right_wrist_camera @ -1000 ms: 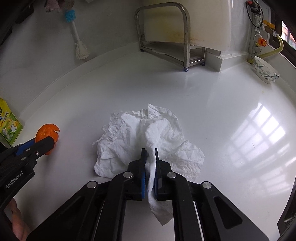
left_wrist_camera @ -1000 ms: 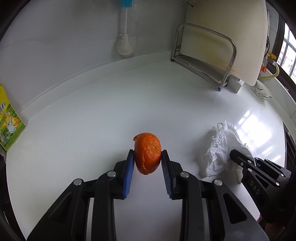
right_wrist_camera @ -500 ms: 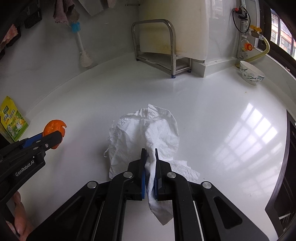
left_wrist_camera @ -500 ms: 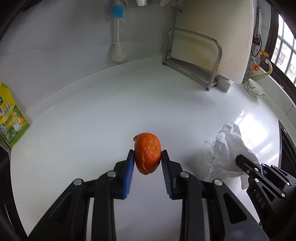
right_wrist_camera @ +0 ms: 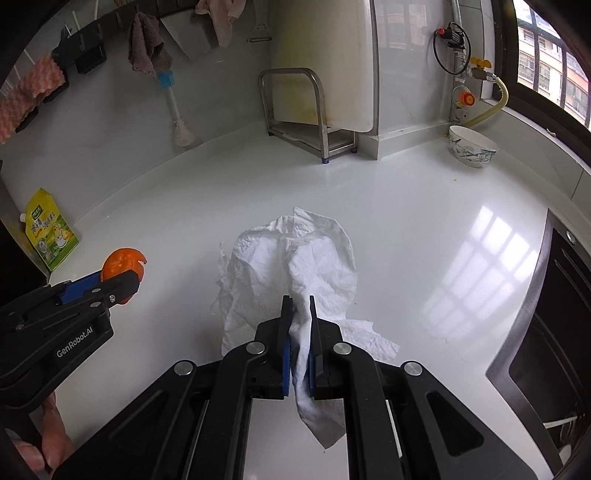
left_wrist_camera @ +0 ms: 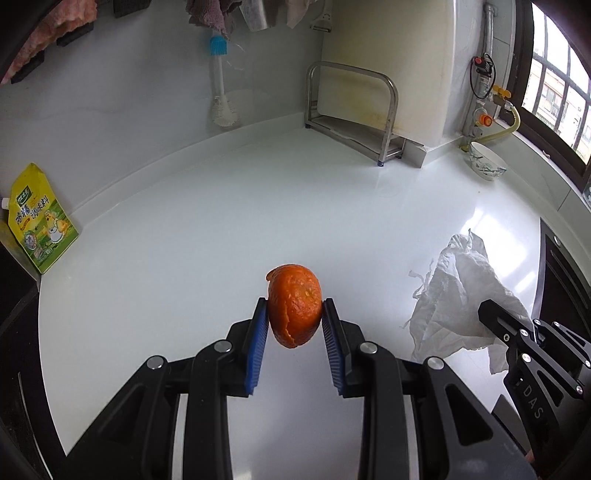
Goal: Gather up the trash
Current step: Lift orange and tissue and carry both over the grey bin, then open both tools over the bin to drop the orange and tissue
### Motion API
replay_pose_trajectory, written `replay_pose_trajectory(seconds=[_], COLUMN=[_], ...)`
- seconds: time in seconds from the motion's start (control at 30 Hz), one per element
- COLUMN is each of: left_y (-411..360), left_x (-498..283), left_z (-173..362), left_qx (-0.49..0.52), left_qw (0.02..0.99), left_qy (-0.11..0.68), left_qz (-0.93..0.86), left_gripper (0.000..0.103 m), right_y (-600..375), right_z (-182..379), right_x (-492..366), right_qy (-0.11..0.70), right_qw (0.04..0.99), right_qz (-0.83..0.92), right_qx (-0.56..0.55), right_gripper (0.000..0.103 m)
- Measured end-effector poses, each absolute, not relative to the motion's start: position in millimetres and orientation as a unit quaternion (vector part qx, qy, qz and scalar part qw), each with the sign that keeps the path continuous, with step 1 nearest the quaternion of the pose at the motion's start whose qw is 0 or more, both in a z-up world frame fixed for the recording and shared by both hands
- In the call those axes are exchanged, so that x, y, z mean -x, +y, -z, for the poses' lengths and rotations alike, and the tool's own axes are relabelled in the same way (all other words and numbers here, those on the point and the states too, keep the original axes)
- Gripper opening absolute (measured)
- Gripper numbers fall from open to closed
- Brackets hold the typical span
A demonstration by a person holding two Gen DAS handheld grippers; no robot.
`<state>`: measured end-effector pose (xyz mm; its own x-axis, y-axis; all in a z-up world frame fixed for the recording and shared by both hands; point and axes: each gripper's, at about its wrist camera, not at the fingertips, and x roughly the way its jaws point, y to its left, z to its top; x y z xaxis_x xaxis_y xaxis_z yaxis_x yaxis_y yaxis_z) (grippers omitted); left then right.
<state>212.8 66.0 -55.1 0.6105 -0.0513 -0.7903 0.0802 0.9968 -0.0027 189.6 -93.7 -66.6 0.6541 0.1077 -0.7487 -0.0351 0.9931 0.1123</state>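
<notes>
Hidden from my cameras: the tissue's (right_wrist_camera: 291, 266) pinched middle, between my right gripper's (right_wrist_camera: 297, 325) pads; the towels (left_wrist_camera: 210, 14) far ahead, cut by the frame top; pouch (left_wrist_camera: 38, 221) print, unreadable.

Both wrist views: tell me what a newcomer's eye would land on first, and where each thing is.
First comes the bright orange peel, clamped between the blue pads of the left gripper above the white counter. Next comes the crumpled white tissue, pinched in the right gripper and hanging from it. After those, the yellow-green pouch against the wall at the far left stands out.
</notes>
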Motion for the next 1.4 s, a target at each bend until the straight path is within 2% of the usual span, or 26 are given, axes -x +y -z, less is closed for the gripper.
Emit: replay_pose_trajectory(seconds=[0.43, 0.9, 1.4], left_y=[2.5, -62.8, -57.7], left_x=[-101.2, -2.6, 18.3], left_z=[46.1, 87.4, 139.2], left_qx=[-0.037, -0.066, -0.069], left_qw=[0.887, 0.857, 0.832], left_qy=[0.455, 0.498, 0.541], left_qz=[0.069, 0.116, 0.099], left_gripper=[0.030, 0.030, 0.033], right_y=[-153.4, -197.4, -202.8], right_z=[65.1, 102.4, 168.9], right_x=[-77.7, 24.8, 49.1], right_qy=[0.426, 0.471, 0.538], right_qw=[0.903, 0.881, 0.839], right_qz=[-0.042, -0.035, -0.052], right_qx=[-0.033, -0.028, -0.060], right_gripper=[0.007, 0.006, 0.007])
